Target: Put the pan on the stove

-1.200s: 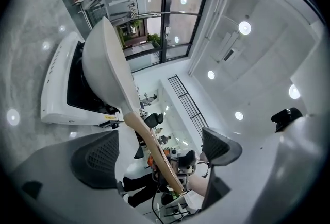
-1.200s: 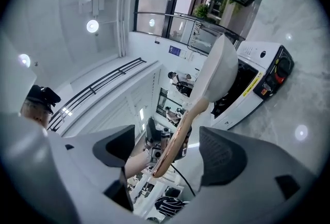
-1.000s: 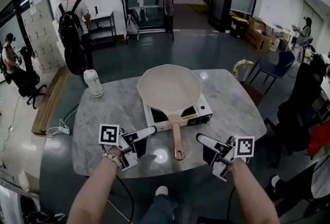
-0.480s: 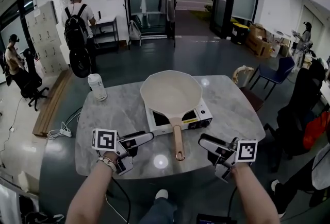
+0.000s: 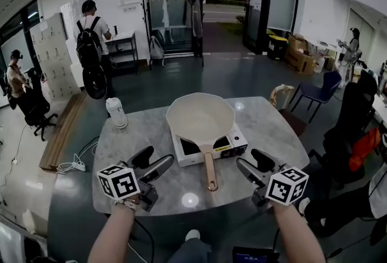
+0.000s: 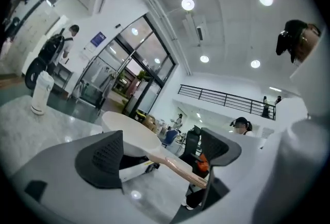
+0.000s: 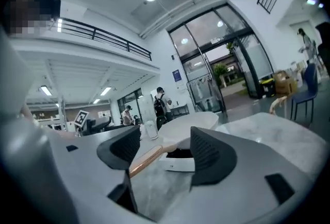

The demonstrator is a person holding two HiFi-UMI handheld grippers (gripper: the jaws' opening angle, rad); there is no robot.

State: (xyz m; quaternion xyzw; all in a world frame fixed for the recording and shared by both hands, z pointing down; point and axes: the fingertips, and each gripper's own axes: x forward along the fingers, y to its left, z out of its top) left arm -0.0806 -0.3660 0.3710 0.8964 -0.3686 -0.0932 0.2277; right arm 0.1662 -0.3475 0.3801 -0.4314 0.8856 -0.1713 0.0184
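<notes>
Pan position: the pale pan (image 5: 199,115) sits on the white stove (image 5: 225,146) at the centre of the head view, and its bowl is wider than the stove top.
Handle: the tan handle (image 5: 208,166) runs straight toward the lower edge of the frame and ends over bare tabletop (image 5: 275,129).
Left hand-held gripper: the left hand-held gripper (image 5: 161,153), at lower left, is released, raised off the tabletop and tilted up. Its pads (image 6: 103,158) stand apart with nothing between them, and the pan shows only beyond them.
Right hand-held gripper: the right hand-held gripper (image 5: 248,157), at lower right, is also empty. Its jaws are closing on nothing and are well apart from the handle.
Task standing: it looks done, with the pan resting on the burner and neither tool touching it.
Likely handling: the pan is stiff and will not flex. The broad bowl probably outweighs the slim handle, so it would tip bowl-down if lifted from the far end. The handle looks smooth and rounded, so it may roll between flat pads.
Where to take hold: on the handle, nearer the bowl than the tip, squeezed across its width. The second tool could steady the rim.
Care: the pale inner coating could scratch, and a nudge could shift the small stove.
</notes>
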